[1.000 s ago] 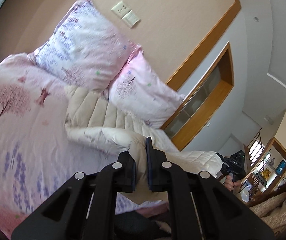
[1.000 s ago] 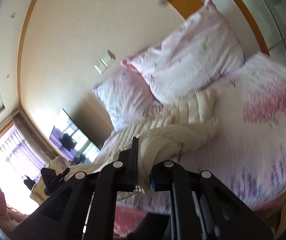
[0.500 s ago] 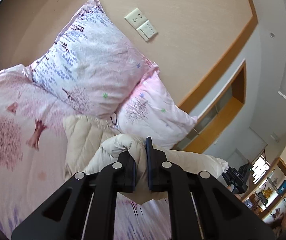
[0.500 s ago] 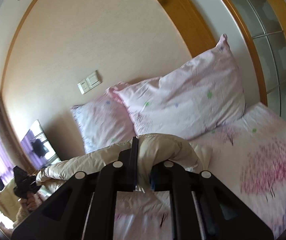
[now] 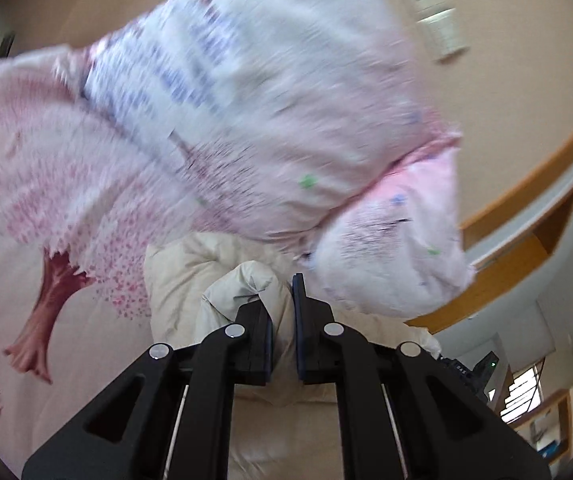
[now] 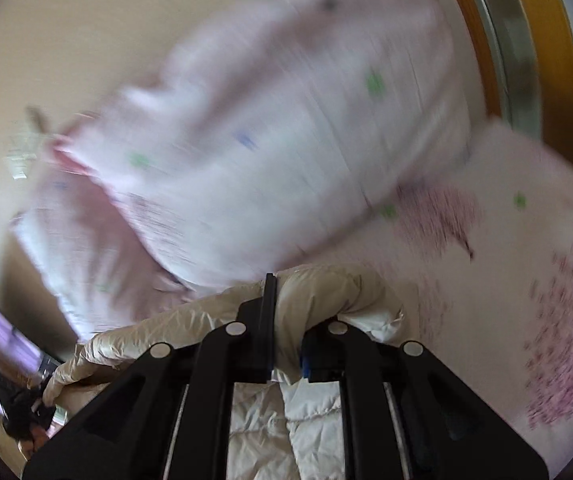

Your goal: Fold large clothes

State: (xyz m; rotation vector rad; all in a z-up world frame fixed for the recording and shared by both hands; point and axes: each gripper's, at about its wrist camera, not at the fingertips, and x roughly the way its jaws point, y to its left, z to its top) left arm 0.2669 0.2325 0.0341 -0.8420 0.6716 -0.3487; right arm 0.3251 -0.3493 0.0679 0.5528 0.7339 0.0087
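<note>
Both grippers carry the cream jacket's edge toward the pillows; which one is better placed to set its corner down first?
Probably left: the left gripper pinches the jacket directly above its spread part, near the pillows. The right gripper looks similarly close.

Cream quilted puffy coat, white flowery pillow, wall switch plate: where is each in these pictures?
Cream quilted puffy coat (image 5: 246, 280): left wrist view, bunched fold.
White flowery pillow (image 6: 286, 140): right wrist view, pillow's middle.
Wall switch plate (image 5: 440, 36): left wrist view, plate face.

setting identified as a home bedroom. a bed (image 5: 26, 264) covered in pink tree-print bedding is seen, with two matching pillows (image 5: 270, 92) propped against a beige wall (image 5: 518, 88). a wall switch (image 5: 434, 16) and wood trim (image 6: 482, 40) are noted.
</note>
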